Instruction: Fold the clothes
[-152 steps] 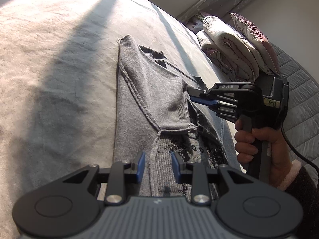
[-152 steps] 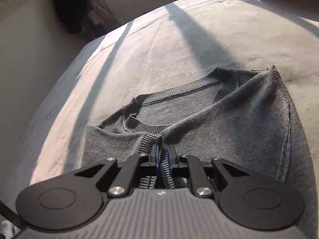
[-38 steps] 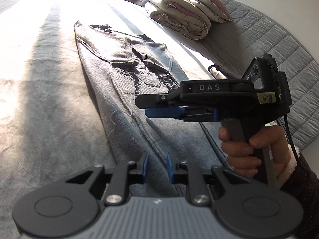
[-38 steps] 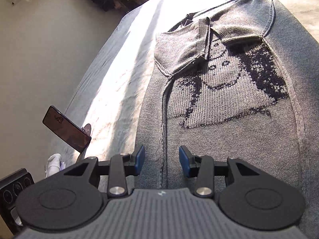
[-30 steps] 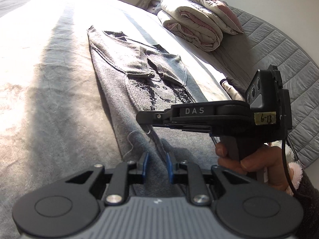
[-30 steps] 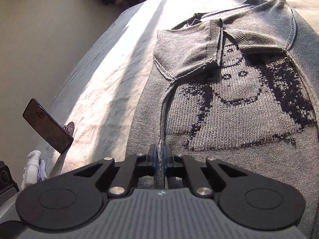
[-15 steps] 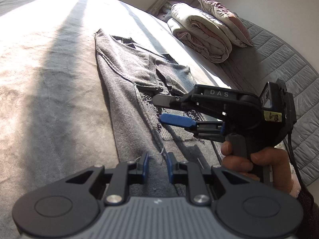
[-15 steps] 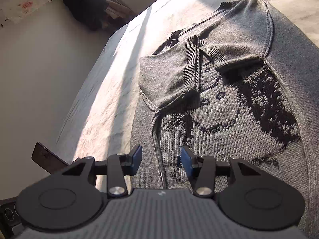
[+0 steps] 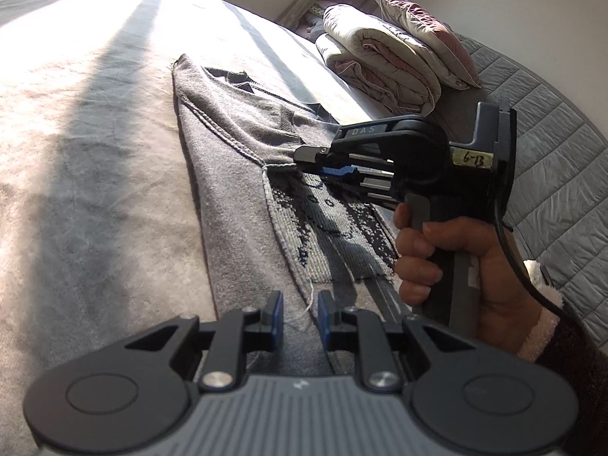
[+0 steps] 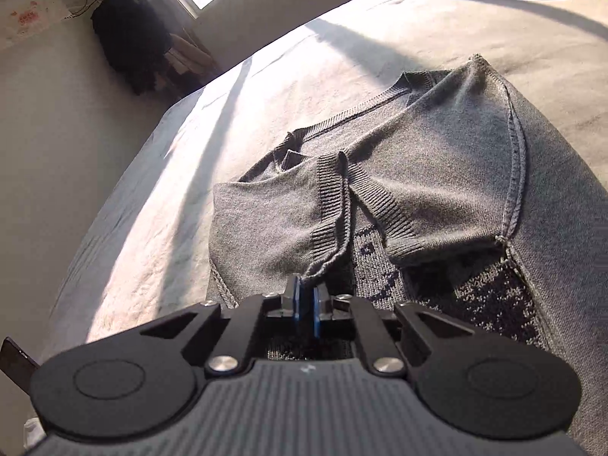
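A grey knitted sweater (image 9: 235, 197) with a dark pattern lies flat on the bed (image 9: 76, 114), both sleeves folded in over its chest. The right gripper (image 10: 307, 296) is at the ribbed cuff (image 10: 330, 220) of the left-hand folded sleeve. Its jaws are closing, and the blue pads pinch the cuff's lower corner. In the left wrist view the right gripper (image 9: 307, 159) reaches in from the right, held by a hand (image 9: 429, 262). The left gripper (image 9: 300, 306) hovers low over the sweater's lower half with a narrow gap. Only a loose white thread shows between its pads.
A folded quilt (image 9: 383, 60) and a pillow (image 9: 418, 15) lie at the head of the bed, against a grey quilted panel (image 9: 551, 133). A dark bag (image 10: 129, 38) stands by the window wall. A phone (image 10: 15, 364) leans at the bed's edge.
The right gripper let go of the sweater's side seam, opened, moved up to the folded sleeve and shut on its cuff. The left gripper drifted slightly along the sweater, its gap unchanged.
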